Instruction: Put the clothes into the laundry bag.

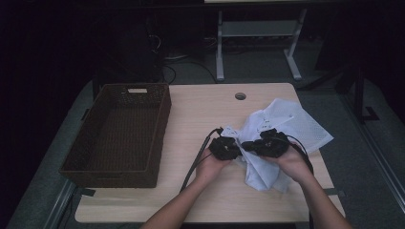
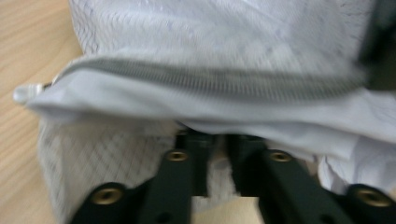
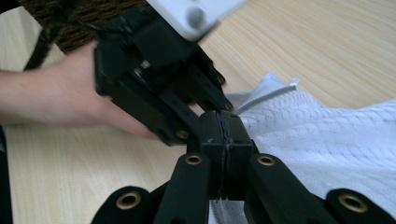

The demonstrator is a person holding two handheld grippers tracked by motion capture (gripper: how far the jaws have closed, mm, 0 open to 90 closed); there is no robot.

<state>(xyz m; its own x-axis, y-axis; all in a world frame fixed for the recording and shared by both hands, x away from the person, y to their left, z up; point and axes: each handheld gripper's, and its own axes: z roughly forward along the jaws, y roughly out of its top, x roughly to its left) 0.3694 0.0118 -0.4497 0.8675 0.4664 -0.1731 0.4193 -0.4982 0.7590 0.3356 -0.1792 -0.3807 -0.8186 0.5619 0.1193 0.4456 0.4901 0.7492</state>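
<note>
your right gripper (image 3: 223, 140) is clamped tight on the zipper edge of the white mesh bag (image 1: 282, 126), which lies on the table's (image 1: 200, 109) right side. left gripper (image 2: 215, 154) jaws stand a small gap apart, tips under the zipper hem, no firm pinch. pull now and the hem slips free, or the mesh snags.

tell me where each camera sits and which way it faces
High view: above the person's side, looking forward and down on the table, wicker basket and white mesh bag; both forearms, left gripper and right gripper show.
Left gripper view: rides the left gripper, looking along its black jaws at the bag's zipper.
Right gripper view: rides the right gripper, jaws pinching the bag; the left hand shows beyond.
All share bag and tabletop.
</note>
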